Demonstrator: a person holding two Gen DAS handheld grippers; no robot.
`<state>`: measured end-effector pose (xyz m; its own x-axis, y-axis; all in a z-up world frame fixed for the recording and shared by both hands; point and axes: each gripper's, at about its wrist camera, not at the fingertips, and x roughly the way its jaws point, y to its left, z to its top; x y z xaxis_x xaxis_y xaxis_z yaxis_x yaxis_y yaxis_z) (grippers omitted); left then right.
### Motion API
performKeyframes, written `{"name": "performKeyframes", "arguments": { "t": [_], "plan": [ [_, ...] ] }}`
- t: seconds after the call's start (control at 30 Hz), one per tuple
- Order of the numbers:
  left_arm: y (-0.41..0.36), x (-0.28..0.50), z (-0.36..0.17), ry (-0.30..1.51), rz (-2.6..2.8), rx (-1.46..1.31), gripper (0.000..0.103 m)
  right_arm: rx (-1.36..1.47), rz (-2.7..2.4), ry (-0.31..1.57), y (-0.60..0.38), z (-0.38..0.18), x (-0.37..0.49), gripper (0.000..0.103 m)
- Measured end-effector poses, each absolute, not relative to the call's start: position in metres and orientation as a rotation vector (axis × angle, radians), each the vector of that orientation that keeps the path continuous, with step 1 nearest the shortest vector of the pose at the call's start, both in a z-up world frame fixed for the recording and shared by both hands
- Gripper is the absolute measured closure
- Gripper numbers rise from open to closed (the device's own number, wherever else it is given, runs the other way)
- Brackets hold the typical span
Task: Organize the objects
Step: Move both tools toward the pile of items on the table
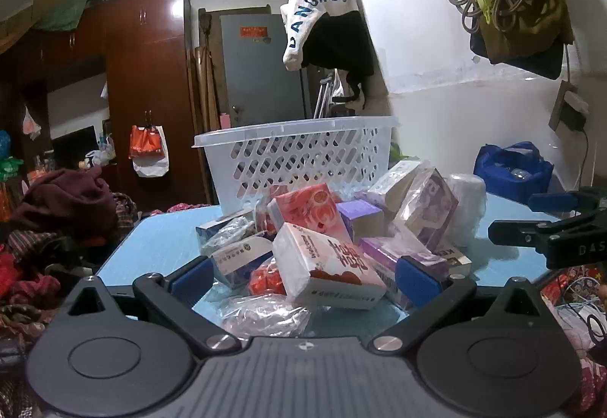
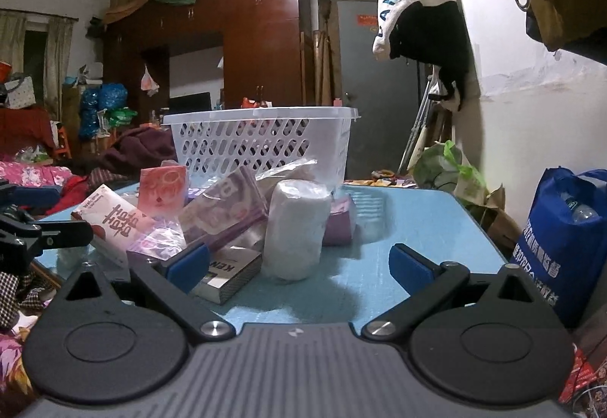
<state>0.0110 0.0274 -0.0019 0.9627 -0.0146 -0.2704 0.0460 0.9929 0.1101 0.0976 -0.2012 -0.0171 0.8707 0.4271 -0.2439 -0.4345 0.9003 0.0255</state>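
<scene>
- The jaws of the left gripper (image 1: 303,275) stand wide apart with nothing clamped; in its own view they frame a white and red tissue pack (image 1: 326,266) at the near side of the pile, without touching it as far as can be told.
- The jaws of the right gripper (image 2: 299,264) are also apart and hold nothing; its left blue pad (image 2: 188,262) sits just in front of a flat box (image 2: 227,275) lying near the table's near edge.
- A heap of packets and boxes covers the middle of the light blue table (image 1: 151,247), with a white slotted basket (image 1: 299,156) standing upright behind it toward the far edge.
- Only the left view shows a loose clear plastic bag (image 1: 265,315) at the near edge and a red item (image 1: 267,279) beside the tissue pack.
- Only the right view shows plainly a wrapped white roll (image 2: 296,228) standing upright on the right of the heap, with bare table running to the right edge.
- The right view also shows a blue bag (image 2: 561,247) past the table's right edge; the left view shows it (image 1: 512,167) smaller, beyond the far right corner.
- Each view catches the other gripper at its side edge.
</scene>
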Motion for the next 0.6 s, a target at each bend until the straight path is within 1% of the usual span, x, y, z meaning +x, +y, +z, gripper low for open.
{"name": "performKeyframes", "arguments": {
  "t": [0.27, 0.33, 0.4, 0.53, 0.6],
  "plan": [
    [0.031, 0.015, -0.002, 0.276, -0.06, 0.084, 0.001, -0.033, 0.457, 0.243, -0.197, -0.015, 0.099, 0.001],
    [0.033, 0.015, -0.001, 0.274, -0.066, 0.071, 0.001, -0.038, 0.455, 0.246, -0.196, -0.015, 0.101, 0.003],
    [0.035, 0.015, -0.001, 0.27, -0.068, 0.061, 0.002, -0.041, 0.447, 0.248, -0.196, -0.015, 0.104, 0.008],
    [0.036, 0.018, 0.001, 0.266, -0.084, 0.04, 0.004, -0.029, 0.438, 0.258, -0.199, -0.015, 0.113, 0.015],
    [0.036, 0.022, 0.001, 0.275, -0.093, 0.026, 0.006, -0.031, 0.431, 0.267, -0.198, -0.016, 0.118, 0.02]
  ]
}}
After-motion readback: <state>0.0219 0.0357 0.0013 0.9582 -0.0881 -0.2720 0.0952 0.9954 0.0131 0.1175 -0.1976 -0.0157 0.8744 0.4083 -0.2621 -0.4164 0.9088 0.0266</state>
